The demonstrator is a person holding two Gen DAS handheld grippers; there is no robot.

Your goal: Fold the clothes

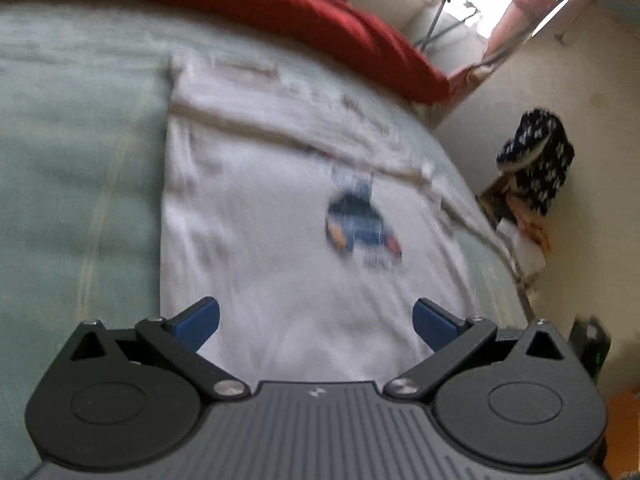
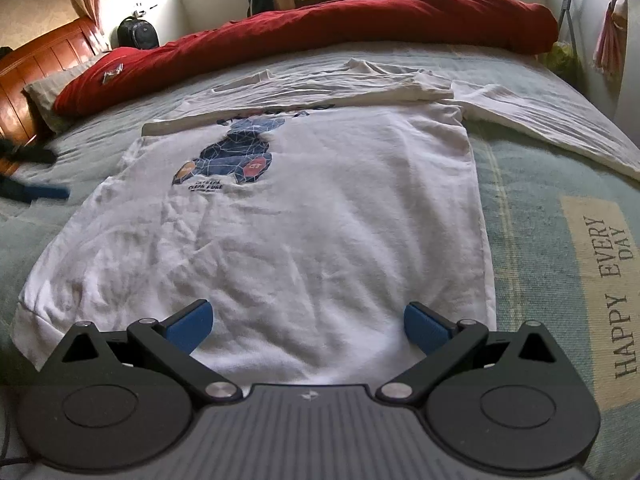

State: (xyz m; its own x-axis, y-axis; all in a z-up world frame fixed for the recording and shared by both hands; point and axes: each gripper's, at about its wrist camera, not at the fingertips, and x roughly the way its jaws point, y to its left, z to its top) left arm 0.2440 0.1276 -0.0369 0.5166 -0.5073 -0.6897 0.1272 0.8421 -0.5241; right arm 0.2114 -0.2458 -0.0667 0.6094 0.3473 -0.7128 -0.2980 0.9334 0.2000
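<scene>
ITEM: white tee [image 2: 304, 216], printed front up, flat on a green bed cover [image 2: 532, 208]. Top part already folded over, a band across the upper chest; one sleeve [image 2: 560, 120] trails off to the right side in the right view. Hem nearest both cameras.

L gripper [image 1: 316, 322]: fingers wide apart, nothing between them, hovering over the hem end of the tee [image 1: 260, 220]. View is motion-blurred; contact w/ cloth can't be told.

R gripper [image 2: 308, 322]: fingers wide apart, empty, just above the hem area. The L gripper's blue tips show at far left of this view [image 2: 44, 191], beside the tee edge.

OTHER: red duvet [image 2: 320, 28] bunched along far side of bed; wooden headboard [image 2: 36, 64]; "HAPPY EVERY DAY" patch [image 2: 600, 280] on cover.

STAGE (est.): partly folded; next likely a pinch at the hem corners.

RISKS:
- Pinching the cover along w/ the tee, since the cloth lies flat on soft bedding; cover lifts too.
- Grabbing one layer only; fold comes out skewed.
- Uneven L/R lift drags the upper fold open.
- Loose sleeve left out; sticks from the finished bundle.
- Wrinkles mid-body get locked in if not smoothed.
</scene>
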